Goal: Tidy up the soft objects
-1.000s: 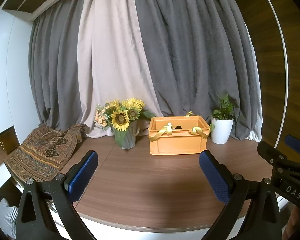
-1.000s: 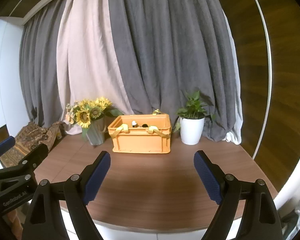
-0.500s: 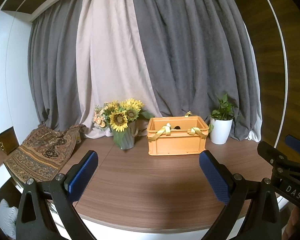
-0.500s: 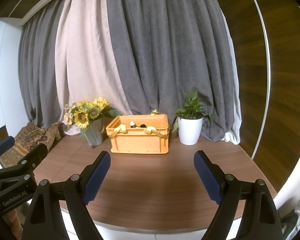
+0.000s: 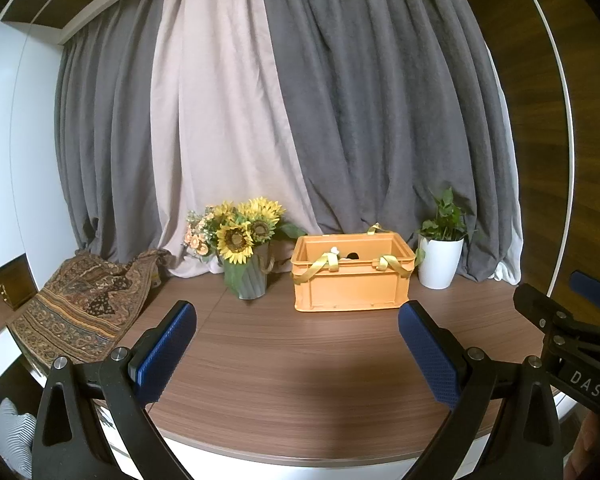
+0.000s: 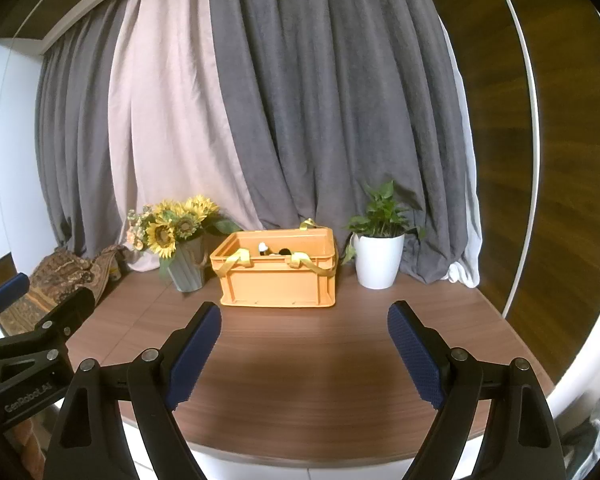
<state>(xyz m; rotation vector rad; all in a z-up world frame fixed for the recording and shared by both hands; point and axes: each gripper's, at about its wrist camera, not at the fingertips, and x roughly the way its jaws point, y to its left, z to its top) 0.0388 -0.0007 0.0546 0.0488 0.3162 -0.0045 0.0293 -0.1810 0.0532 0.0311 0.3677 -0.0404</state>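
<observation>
An orange plastic crate (image 5: 350, 284) with yellow straps stands at the back of the wooden table (image 5: 300, 368); it also shows in the right wrist view (image 6: 278, 276). Small white and dark items peek above its rim (image 6: 274, 249); I cannot tell what they are. My left gripper (image 5: 298, 350) is open and empty, held over the table's front part, well short of the crate. My right gripper (image 6: 304, 354) is open and empty too, at about the same distance. Each gripper shows at the edge of the other's view.
A vase of sunflowers (image 5: 242, 256) stands left of the crate. A white pot with a green plant (image 5: 440, 256) stands right of it. A patterned cloth (image 5: 84, 312) drapes over the table's left edge. Grey and beige curtains (image 5: 300, 120) hang behind.
Both views have drifted slightly; the crate sits a little more to the left and higher in each frame. The jaws stay open and empty.
</observation>
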